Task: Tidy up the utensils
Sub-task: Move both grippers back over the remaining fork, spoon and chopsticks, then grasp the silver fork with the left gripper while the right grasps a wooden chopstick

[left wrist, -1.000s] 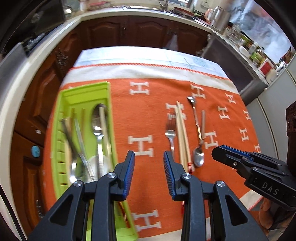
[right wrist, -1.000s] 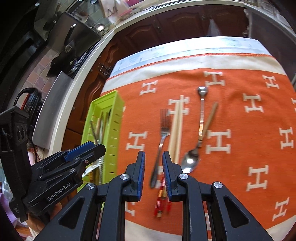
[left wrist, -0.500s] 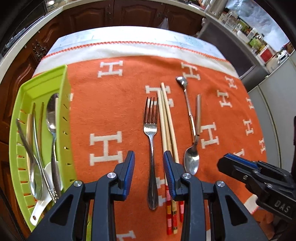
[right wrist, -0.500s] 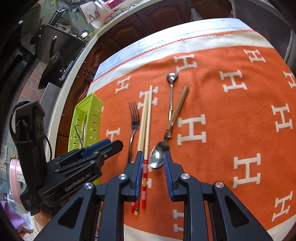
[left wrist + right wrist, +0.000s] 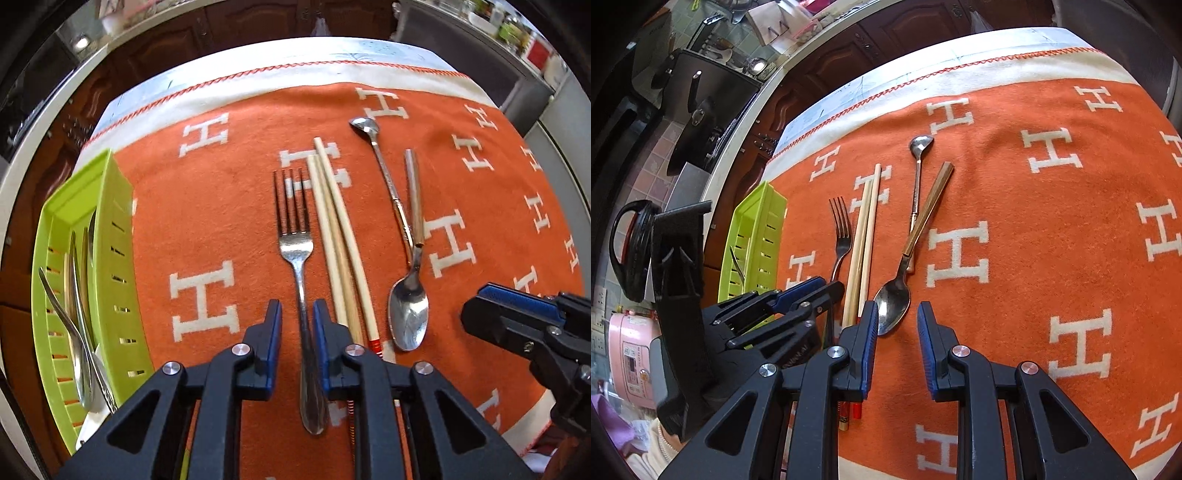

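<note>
Left tool (image 5: 297, 328) straddles the fork (image 5: 299, 254) handle at lower centre of the left view. Jaws have just been closing; a sliver of gap still shows each side, so not clamped yet by my read. Right tool (image 5: 897, 328) hangs apart over bare cloth, spoon (image 5: 894, 301) bowl just inside its left pad, nothing held.

Progress: partly done, I'd say. Green tray (image 5: 110, 236) at left of frame already holds several spoons and what look like forks. Still loose on the cloth, left to right: fork, chopsticks (image 5: 338, 236) touching side by side, spoon with a wood-look handle, and a small spoon (image 5: 384, 173) lying bowl-away, its handle crossing or touching the big spoon's neck. Four lots left, fork likely next.

Surface: bench under an orange blanket (image 5: 221, 192) with white H marks and a cream border; soft, so thin handles sit low in the nap.

Room: kitchen, dark wood cabinets (image 5: 894, 48) behind, pots (image 5: 698, 110) upper left of right view, pink cooker (image 5: 631, 362) lower left.
</note>
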`<state>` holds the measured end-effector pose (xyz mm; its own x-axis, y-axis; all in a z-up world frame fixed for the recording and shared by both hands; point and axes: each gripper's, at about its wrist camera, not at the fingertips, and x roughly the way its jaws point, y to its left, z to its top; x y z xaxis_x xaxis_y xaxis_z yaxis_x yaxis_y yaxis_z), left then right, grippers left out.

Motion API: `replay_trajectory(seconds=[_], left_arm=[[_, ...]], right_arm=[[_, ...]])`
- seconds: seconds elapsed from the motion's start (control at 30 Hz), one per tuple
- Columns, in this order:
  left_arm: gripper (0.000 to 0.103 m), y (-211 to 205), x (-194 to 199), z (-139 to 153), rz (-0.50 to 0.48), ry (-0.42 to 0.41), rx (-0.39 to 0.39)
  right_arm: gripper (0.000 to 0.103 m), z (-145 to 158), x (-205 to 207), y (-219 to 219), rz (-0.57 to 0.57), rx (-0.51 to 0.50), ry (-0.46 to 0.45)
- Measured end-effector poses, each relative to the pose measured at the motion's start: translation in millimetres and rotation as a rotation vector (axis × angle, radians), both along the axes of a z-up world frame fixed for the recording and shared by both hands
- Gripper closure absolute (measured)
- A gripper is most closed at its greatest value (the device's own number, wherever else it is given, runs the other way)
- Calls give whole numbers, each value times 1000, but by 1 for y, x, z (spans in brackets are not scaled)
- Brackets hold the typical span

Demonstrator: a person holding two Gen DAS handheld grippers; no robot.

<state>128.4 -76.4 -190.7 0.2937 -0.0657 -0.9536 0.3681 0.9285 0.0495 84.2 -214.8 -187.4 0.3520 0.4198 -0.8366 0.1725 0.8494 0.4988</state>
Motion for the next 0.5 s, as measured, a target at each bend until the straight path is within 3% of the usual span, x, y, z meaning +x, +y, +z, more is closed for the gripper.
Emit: replay_trajectory(seconds=[0.07, 0.3, 0.5], left_arm=[[99, -3, -2, -1, -1, 6, -18], [100, 20, 0, 5, 32, 53, -114], [100, 40, -4, 29, 53, 27, -183]], right_arm=[[81, -1, 1, 3, 10, -5, 0], [81, -4, 6, 16, 57, -21, -1], [81, -6, 24, 27, 82, -23, -2]])
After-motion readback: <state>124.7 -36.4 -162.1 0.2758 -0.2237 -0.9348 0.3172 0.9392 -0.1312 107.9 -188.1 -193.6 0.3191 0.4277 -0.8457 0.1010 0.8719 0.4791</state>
